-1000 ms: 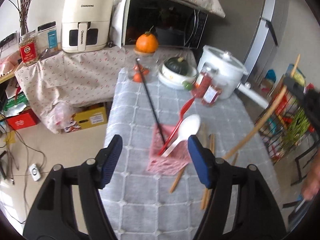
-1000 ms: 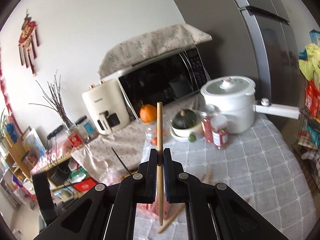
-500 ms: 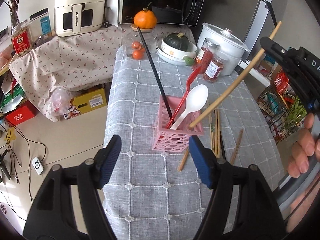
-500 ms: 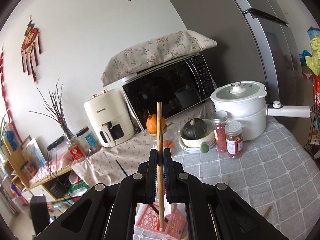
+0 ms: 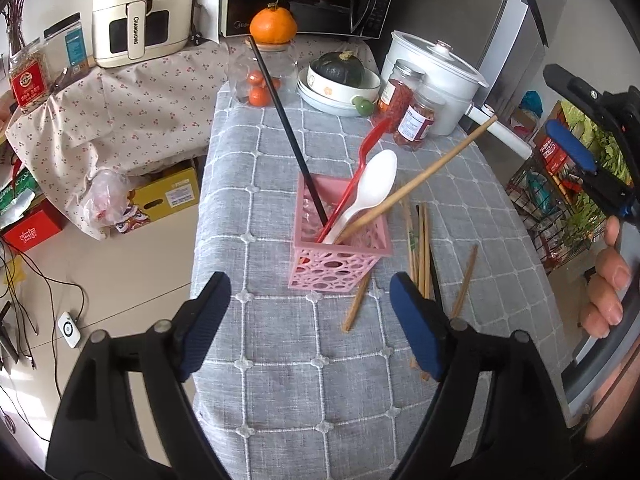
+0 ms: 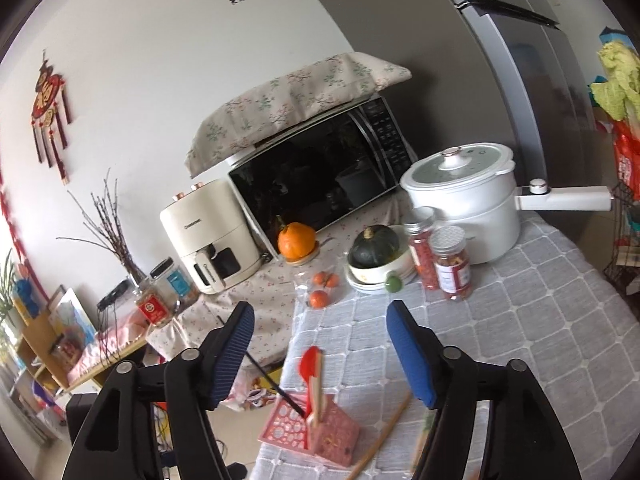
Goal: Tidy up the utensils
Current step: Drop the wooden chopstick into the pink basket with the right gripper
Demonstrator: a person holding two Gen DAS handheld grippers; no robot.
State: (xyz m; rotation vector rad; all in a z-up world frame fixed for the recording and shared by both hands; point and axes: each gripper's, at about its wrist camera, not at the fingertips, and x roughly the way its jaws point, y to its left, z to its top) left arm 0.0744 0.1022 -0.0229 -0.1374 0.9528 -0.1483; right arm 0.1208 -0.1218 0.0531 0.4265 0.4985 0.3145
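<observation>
Tablecloth (image 5: 280,344) in grey check covers the table, and on it the pink utensil holder (image 5: 340,256) now carries one more piece: the wooden chopstick (image 5: 420,178) that was pinched in the right gripper (image 6: 320,354) half a second ago leans in the basket beside the white spoon (image 5: 374,188), the red utensil (image 5: 360,168) and the black chopstick (image 5: 286,124). That gripper has let go, its blue pads standing wide apart with nothing between them, raised above the holder. The left gripper (image 5: 310,320) hovers over the near edge of the cloth, jaws spread and empty. Several loose chopsticks (image 5: 420,240) lie on the cloth just beside the holder, so by my reckoning the sorting is partway done and another pick-up comes next.
</observation>
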